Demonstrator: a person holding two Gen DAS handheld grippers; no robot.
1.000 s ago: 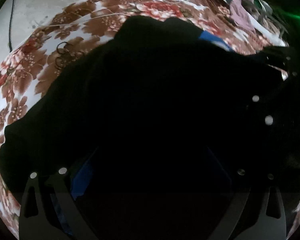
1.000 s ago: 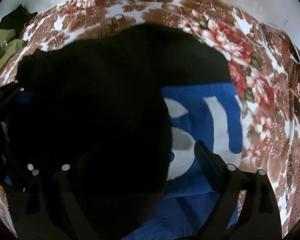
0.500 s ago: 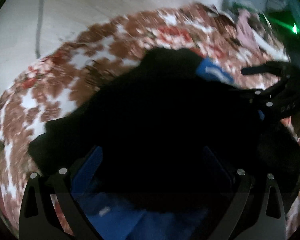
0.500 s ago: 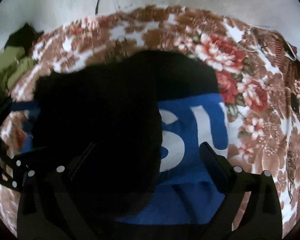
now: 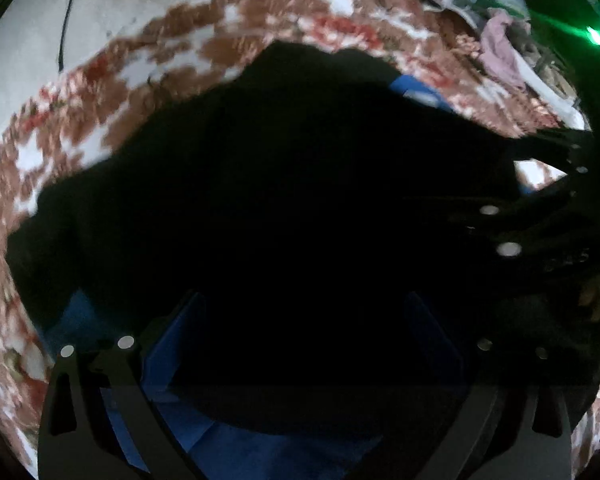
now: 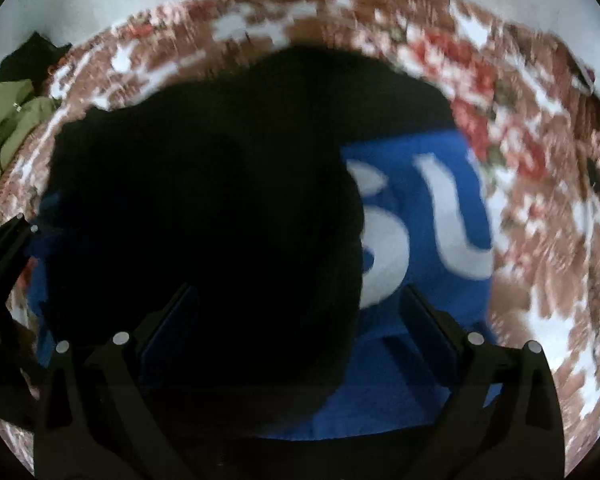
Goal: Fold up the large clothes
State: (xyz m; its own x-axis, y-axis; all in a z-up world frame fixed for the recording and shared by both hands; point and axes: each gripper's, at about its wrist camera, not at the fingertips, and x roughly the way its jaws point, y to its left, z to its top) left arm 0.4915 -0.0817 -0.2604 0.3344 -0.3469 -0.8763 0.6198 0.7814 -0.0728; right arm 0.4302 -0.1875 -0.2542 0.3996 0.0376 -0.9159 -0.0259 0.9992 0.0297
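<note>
Black-and-blue garment [image 6: 204,208] lying on the floral bedspread [image 6: 540,200], black part folded over, blue panel with white letters [image 6: 440,216] showing at right. Looks partway done, more folds left. Right gripper [image 6: 296,312] wide open, holding nothing; left gripper [image 5: 300,312] spread too, nothing visibly pinched. Green clothes [image 6: 4,120] far left, no obstacles.

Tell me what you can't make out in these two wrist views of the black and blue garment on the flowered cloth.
- Black garment, left wrist view: underexposed, so folds and edges are lost.
- White lettering on the blue fabric, right wrist view: only two letters show; the black cloth covers the rest.
- Flowered cloth, both views: pattern smeared by motion blur.
- Left tongs: whether the fingers touch the dark cloth between them.
- Clothes pile, left wrist view: too small and blurred.
</note>
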